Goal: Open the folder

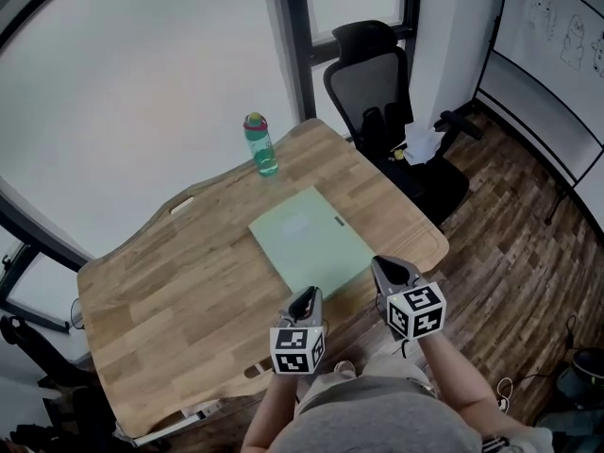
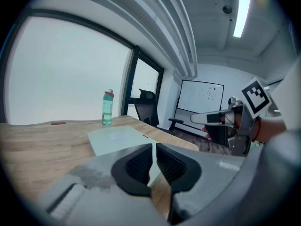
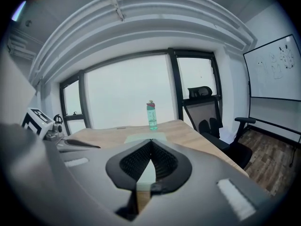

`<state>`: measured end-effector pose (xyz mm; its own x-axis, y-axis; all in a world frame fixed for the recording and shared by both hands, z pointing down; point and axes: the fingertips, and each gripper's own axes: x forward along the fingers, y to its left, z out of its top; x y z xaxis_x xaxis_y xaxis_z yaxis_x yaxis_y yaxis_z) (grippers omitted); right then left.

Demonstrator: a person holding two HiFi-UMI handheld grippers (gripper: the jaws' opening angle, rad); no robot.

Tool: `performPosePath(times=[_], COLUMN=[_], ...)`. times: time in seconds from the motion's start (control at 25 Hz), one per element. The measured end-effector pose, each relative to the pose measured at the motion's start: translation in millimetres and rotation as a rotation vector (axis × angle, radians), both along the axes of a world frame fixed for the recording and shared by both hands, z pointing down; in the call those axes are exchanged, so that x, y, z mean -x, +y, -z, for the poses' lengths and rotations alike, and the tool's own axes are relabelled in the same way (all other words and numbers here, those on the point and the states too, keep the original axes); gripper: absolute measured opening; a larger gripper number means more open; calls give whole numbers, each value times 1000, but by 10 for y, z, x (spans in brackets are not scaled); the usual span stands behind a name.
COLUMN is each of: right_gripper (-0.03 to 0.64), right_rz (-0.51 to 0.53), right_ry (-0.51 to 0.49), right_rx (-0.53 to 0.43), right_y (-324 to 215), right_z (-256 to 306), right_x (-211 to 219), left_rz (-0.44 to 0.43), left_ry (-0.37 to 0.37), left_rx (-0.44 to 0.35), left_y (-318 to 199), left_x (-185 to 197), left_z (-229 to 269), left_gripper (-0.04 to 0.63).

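On the wooden desk (image 1: 179,281) the pale green folder (image 1: 311,239) lies closed and flat at frame centre, probably light, thin, bendy and slick, best nipped at its near cover edge, while below it the left tool (image 1: 309,297) is opening on nothing and the right tool (image 1: 383,265) sits pressed together, empty.

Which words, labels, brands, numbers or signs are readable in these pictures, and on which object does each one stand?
No text can be read in any view.
folder: a faint print near its middle, too blurred to read.
whiteboard: drawn marks, too small to read.
bottle: no legible label.
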<state>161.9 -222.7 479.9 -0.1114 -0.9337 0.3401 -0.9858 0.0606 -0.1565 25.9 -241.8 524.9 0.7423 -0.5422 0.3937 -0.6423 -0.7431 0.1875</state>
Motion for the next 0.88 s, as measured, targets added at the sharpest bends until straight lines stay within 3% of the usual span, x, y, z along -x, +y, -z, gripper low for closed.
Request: performPosePath(times=[0.28,0.44,0.6,0.72,0.88], right_gripper=[3,3,2,3,3], right_rz=[-11,28,95,145,191], right_ry=[18,27,35,34,27], right_rx=[101,163,237,274,324], right_y=[-193,-377,-531,-647,-725], right_z=[-401,-692,-973,-1133,-1323], right_x=[-290,-390,-474,-527,-609], left_rz=[-49,-146,-239,-261,-216], left_ry=[-26,-59,-199,-287,-379], left_rx=[47,66,53,45,20], left_y=[-21,26,79,57,-24], left_x=[-164,-294,-378,-381,-359], left_z=[-240,-443,-778,-961,-1141], left_gripper=[70,138,271,304,327])
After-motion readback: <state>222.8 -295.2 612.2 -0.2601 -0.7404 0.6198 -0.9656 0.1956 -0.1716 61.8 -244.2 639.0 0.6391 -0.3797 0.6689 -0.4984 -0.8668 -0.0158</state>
